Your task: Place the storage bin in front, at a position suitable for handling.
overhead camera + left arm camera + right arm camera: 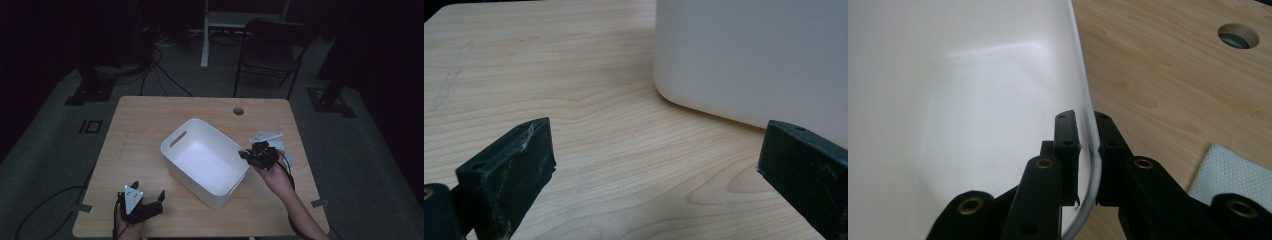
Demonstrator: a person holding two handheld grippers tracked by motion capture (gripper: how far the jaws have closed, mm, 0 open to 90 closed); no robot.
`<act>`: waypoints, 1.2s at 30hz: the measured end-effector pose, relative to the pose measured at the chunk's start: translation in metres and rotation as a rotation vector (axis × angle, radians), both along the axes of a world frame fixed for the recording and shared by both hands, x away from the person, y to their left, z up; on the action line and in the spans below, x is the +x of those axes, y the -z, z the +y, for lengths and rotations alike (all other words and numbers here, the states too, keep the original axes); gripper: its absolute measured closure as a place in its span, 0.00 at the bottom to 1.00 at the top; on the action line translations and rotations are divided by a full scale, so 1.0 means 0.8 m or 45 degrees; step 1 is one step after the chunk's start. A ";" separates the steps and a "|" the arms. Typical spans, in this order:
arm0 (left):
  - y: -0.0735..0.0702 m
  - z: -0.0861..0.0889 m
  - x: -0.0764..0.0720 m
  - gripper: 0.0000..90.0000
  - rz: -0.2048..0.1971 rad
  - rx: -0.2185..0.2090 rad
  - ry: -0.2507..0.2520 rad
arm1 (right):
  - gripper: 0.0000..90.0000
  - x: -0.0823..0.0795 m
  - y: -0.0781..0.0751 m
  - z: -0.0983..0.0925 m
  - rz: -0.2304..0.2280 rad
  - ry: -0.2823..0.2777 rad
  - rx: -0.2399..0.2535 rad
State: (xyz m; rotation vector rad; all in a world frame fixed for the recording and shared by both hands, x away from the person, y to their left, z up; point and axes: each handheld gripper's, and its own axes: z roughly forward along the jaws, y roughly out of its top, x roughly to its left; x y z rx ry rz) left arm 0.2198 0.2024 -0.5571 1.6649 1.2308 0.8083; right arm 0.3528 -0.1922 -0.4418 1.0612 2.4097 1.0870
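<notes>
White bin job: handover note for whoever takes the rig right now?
Right hand-held gripper: shut on the rim of the white bin, one jaw inside the wall, one outside.
Left hand-held gripper: open, nothing between its jaws, low over the wooden table at the near-left corner, short of the bin.
The bin sits upright mid-table and looks empty. A white cloth lies on the table by the right gripper.
Done: rim gripped. Left: likely moving the bin; left gripper free to help.
</notes>
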 end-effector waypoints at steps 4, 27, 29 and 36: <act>0.000 -0.005 0.000 0.02 0.001 0.050 0.006 | 0.92 -0.010 0.001 -0.007 0.003 -0.009 0.005; -0.023 0.006 -0.005 0.02 -0.046 0.109 0.057 | 0.90 -0.060 0.006 -0.027 0.029 -0.054 0.094; -0.034 0.011 -0.005 0.02 -0.068 0.088 0.058 | 0.88 -0.059 0.006 -0.029 0.048 -0.054 0.120; -0.084 0.013 -0.001 0.02 -0.059 -0.042 0.170 | 0.75 -0.074 -0.008 -0.041 0.007 -0.034 0.193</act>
